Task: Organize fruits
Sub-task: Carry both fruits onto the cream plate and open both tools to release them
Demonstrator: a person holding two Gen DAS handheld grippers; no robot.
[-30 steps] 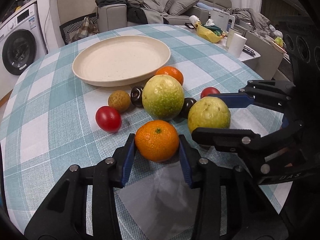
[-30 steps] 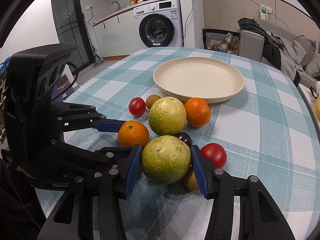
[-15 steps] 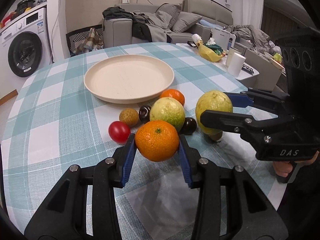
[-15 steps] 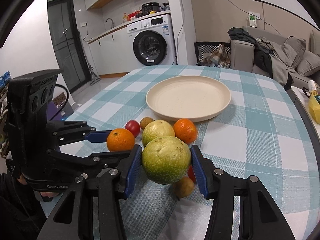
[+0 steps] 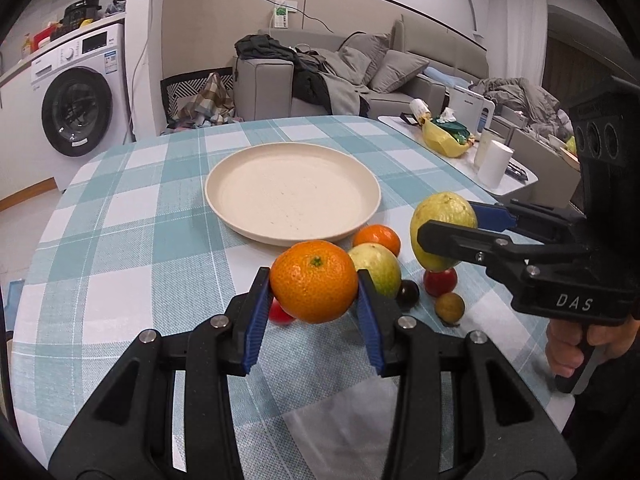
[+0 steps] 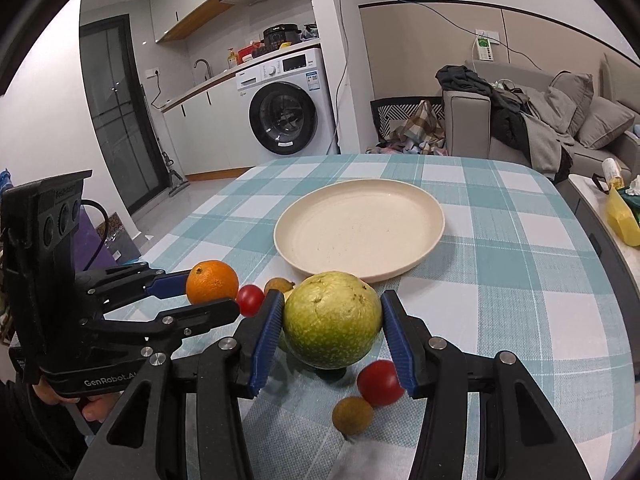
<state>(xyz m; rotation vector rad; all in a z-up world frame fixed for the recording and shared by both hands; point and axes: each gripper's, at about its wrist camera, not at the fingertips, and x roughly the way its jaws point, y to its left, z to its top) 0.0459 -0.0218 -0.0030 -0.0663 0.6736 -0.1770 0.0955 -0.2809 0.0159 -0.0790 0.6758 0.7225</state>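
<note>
Fruit in both grips! My left gripper (image 5: 314,295) clamps a round, dimpled orange mandarin (image 5: 314,281); my right gripper (image 6: 332,326) squeezes a bumpy yellow-green guava (image 6: 332,325). Both hang above the checked teal cloth table (image 5: 132,240), just short of the smooth, shallow cream plate (image 5: 293,196). Left view alone shows a second guava (image 5: 376,268), another mandarin (image 5: 378,238) and a dark plum (image 5: 408,292) near the plate; right view shows a dull brown round fruit (image 6: 353,415) beside a glossy red tomato (image 6: 380,377).
</note>
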